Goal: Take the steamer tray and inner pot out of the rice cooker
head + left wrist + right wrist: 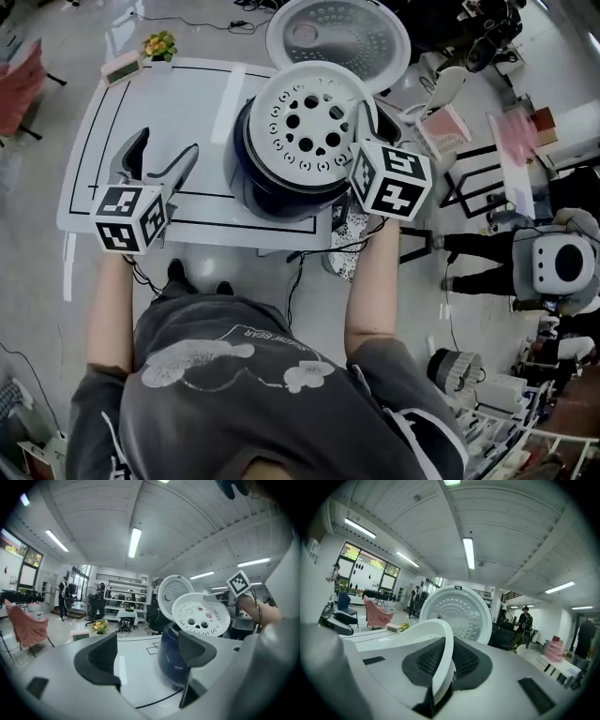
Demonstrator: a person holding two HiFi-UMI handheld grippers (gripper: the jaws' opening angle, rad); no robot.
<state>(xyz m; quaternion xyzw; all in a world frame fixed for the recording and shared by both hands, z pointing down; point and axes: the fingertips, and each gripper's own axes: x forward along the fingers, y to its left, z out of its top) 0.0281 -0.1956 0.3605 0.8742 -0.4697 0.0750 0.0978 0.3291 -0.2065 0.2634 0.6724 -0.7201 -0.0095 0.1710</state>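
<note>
The right gripper (pixel 364 111) pinches the rim of the steamer tray (pixel 305 117) above the rice cooker (pixel 267 183) at upper centre, while the left gripper (pixel 161 157) stands open and empty, so it is better to lift the tray straight and level.

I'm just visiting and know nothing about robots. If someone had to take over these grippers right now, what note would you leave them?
Right gripper: shut on the rim of the steamer tray, holding it tilted just above the rice cooker; the lid stands open behind.
Left gripper: open, empty, over the table left of the cooker.
Done: tray raised off the cooker.
Left: set the tray down, then take out the inner pot, which the tray hides from view.
</note>
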